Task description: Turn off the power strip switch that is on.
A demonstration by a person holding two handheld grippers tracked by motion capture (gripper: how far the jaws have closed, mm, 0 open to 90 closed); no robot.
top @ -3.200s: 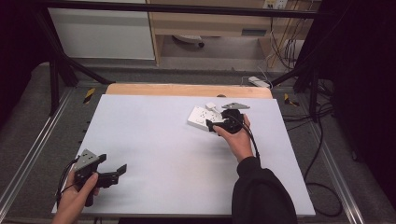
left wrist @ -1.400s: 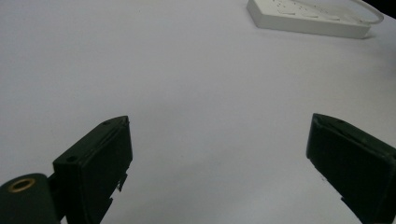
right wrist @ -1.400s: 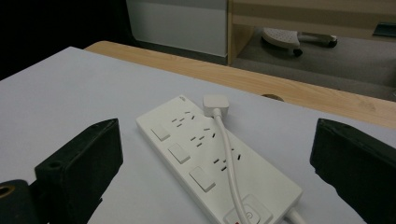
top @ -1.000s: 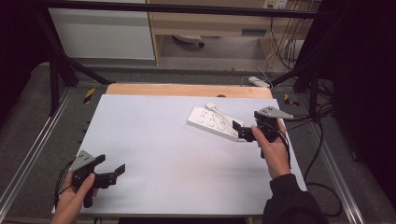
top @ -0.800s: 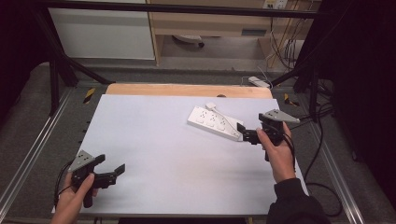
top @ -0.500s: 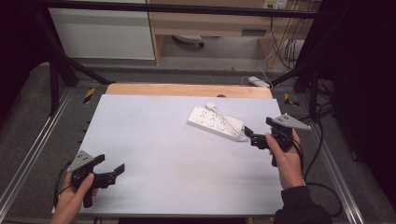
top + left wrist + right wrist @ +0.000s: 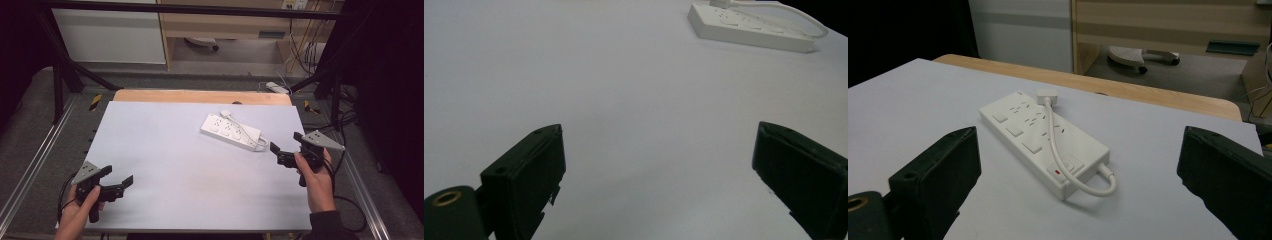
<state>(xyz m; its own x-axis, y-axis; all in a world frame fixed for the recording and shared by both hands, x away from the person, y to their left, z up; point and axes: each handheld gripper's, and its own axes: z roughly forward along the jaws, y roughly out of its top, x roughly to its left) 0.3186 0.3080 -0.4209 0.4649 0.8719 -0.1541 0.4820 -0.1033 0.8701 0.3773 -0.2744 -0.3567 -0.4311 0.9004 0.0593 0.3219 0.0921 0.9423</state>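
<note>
A white-topped rectangular table [image 7: 165, 150] with a bare wooden strip along its far edge carries one white plastic power strip [image 7: 230, 131], lying slantwise toward the far right corner, its white cable looped over it and plugged into its own socket.

Power strip [image 7: 231, 131] lies on table [image 7: 190, 165] at approx 1 o'clock from centre, its cable [image 7: 1063, 145] looped over top. R gripper [image 7: 286, 152] at 4 o'clock, near strip, apart. L gripper [image 7: 117, 181] at 8 o'clock, well apart.

White-topped table [image 7: 165, 150] at frame centre; wooden shelf unit [image 7: 225, 25] at top; grey floor [image 7: 30, 125] at left.
</note>
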